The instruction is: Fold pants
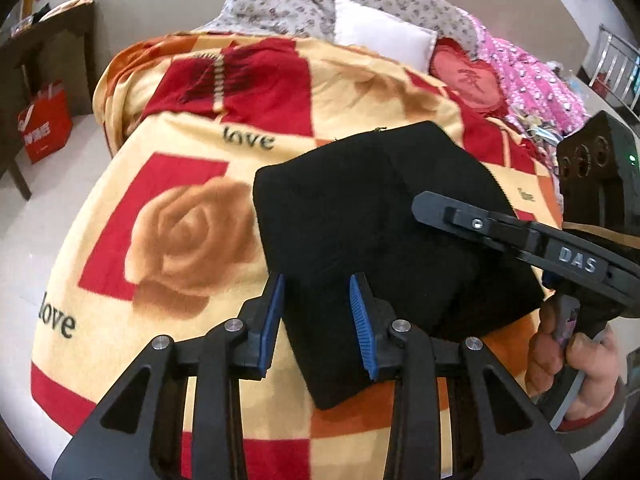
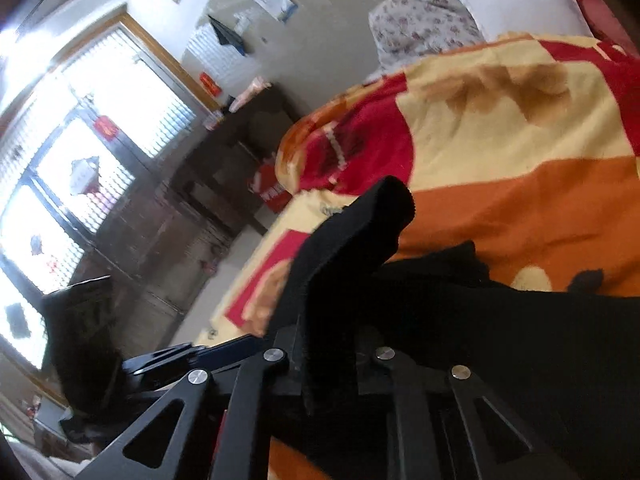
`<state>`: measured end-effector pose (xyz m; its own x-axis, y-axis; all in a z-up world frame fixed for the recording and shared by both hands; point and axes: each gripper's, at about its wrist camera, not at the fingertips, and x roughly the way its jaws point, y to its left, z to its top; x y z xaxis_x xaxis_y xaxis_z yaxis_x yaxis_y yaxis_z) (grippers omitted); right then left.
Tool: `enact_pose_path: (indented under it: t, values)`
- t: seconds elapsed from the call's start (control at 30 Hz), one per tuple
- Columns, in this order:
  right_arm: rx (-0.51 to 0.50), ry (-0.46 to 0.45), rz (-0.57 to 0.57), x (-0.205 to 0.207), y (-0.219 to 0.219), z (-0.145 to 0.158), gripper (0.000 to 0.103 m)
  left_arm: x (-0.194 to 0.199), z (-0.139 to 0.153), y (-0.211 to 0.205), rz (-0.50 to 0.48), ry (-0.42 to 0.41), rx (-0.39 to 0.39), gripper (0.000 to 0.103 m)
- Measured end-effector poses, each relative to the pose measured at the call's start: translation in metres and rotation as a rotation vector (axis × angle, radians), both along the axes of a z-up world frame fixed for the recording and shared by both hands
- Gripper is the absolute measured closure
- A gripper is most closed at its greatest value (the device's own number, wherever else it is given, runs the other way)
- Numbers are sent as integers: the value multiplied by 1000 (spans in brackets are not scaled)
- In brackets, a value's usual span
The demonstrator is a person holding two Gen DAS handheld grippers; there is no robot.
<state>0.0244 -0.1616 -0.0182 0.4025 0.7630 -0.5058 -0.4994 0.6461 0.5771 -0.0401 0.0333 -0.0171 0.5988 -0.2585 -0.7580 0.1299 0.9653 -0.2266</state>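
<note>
Black pants [image 1: 376, 240] lie folded into a compact block on a rose-patterned blanket [image 1: 180, 240] on the bed. My left gripper [image 1: 316, 320] is open, its blue pads straddling the near left edge of the pants, with nothing held. My right gripper [image 1: 432, 204] reaches in from the right above the pants. In the right wrist view it [image 2: 332, 344] is shut on a fold of the black pants [image 2: 360, 240], which stands up between the fingers; the pads are hidden by cloth.
A white pillow [image 1: 380, 36], a floral quilt [image 1: 280, 0] and a pink blanket [image 1: 532, 80] lie at the bed's far end. A red bag [image 1: 46, 124] stands on the floor by a dark wooden table [image 1: 40, 40] on the left. A window [image 2: 80, 140] is beyond.
</note>
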Motion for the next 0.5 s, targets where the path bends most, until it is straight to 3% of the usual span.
enact_pose_path:
  t: [0.17,0.27,0.5]
  values:
    - [40,-67,-27,-22,-34,29,91,-4,28,-14,-43,-67,2,70]
    - [30,-74,-117,-35,-77,35,92,-3,38,-28,-74,-99,-15,57]
    - [-170,84,-310,-33,-130,-7,87,26,1,-76,-132,3,69,56]
